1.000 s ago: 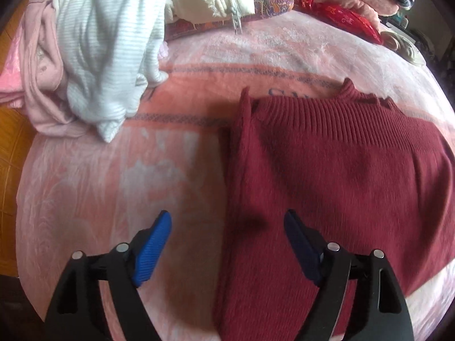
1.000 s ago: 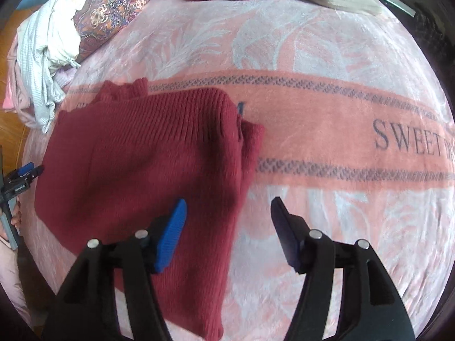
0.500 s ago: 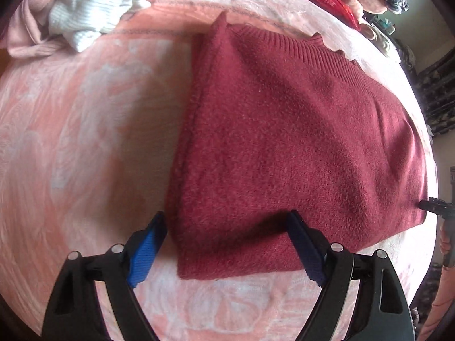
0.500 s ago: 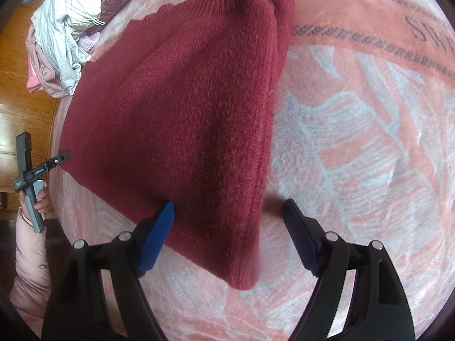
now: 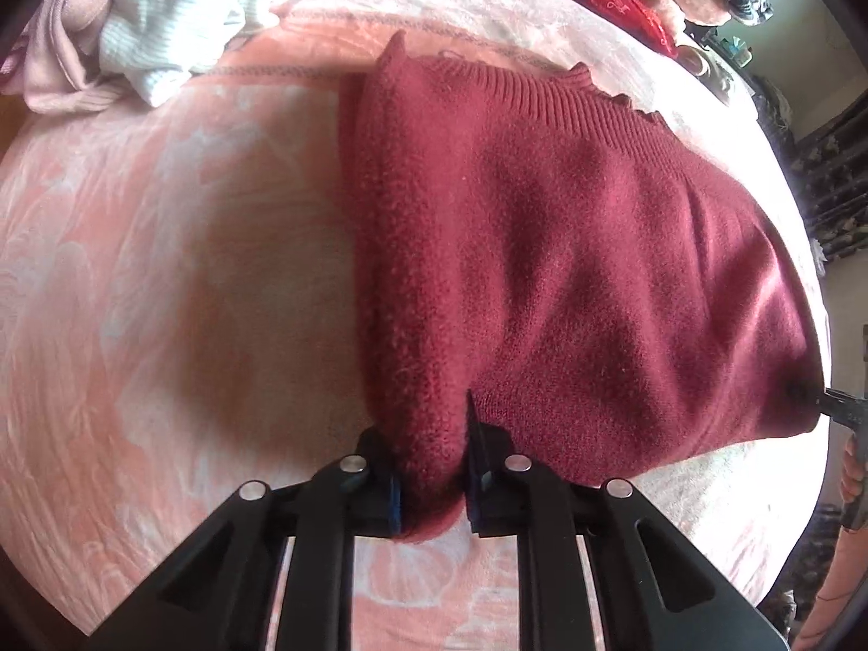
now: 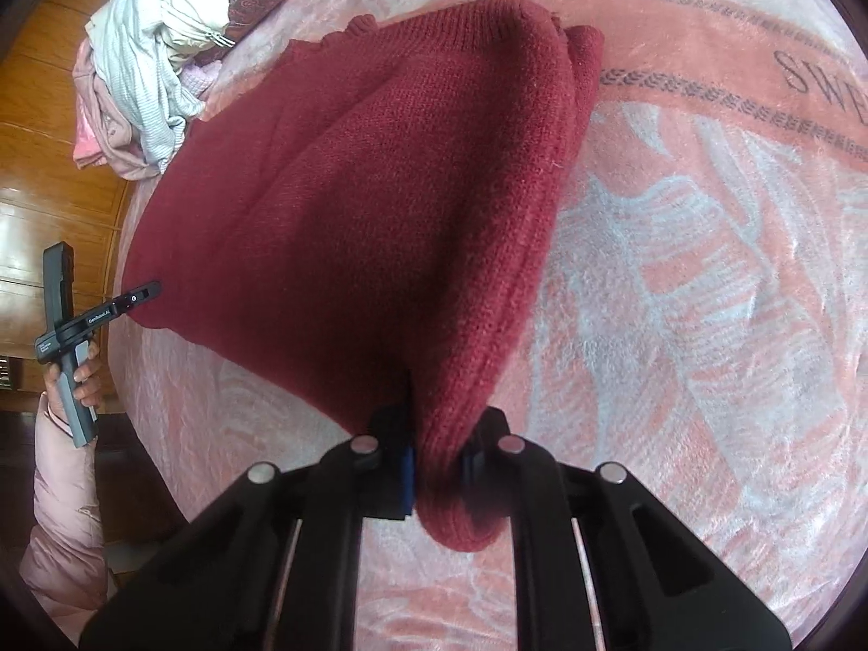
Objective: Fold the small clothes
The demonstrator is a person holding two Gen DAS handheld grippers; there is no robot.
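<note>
Left wrist view: my left gripper (image 5: 431,480) is clamped on the near left corner of the dark red sweater (image 5: 569,249), thick folded knit bunched between its blue pads (image 5: 395,496). The sweater lies folded on the pink blanket (image 5: 163,271), its ribbed band at the far edge. Beyond the sweater's far left corner sits a pile of pale clothes (image 5: 152,27); beyond its far right corner, a red pouch (image 5: 613,0). Right wrist view: my right gripper (image 6: 436,464) is closed on the sweater's (image 6: 352,206) near right corner, the pinched fold hanging past the fingertips. The left gripper (image 6: 138,295) meets the sweater's opposite corner, held in my left hand (image 6: 76,380). The pale clothes (image 6: 152,43) lie beyond the sweater on the blanket (image 6: 705,325).
</note>
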